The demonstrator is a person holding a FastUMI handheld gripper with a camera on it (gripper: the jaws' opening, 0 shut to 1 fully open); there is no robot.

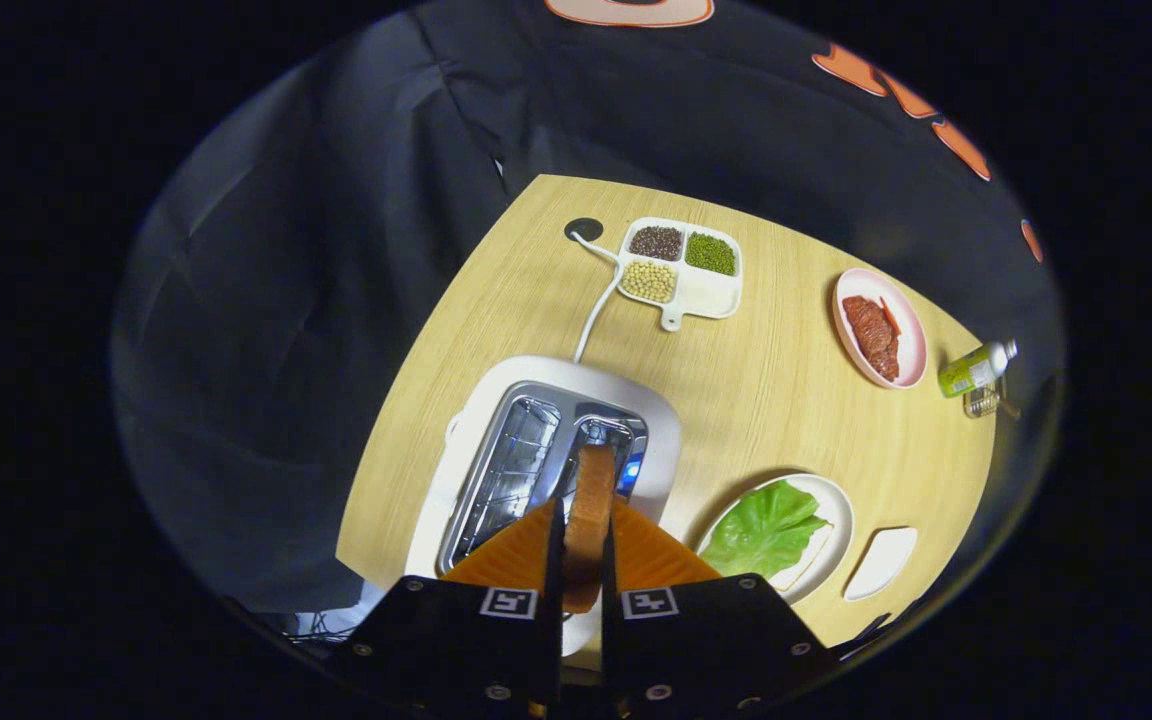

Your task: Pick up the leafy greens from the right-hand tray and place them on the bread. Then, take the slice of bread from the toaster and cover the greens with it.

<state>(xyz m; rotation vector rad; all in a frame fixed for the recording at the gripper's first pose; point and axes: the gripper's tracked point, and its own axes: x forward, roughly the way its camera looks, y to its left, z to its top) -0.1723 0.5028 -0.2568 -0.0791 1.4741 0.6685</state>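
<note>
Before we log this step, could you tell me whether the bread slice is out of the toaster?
Out: the tool grips the bread slice above the toaster.

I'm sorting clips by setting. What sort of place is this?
Likely a mock kitchen table in a recording booth: a toaster, a plate with lettuce, and the claw shut on a bread slice.
</note>
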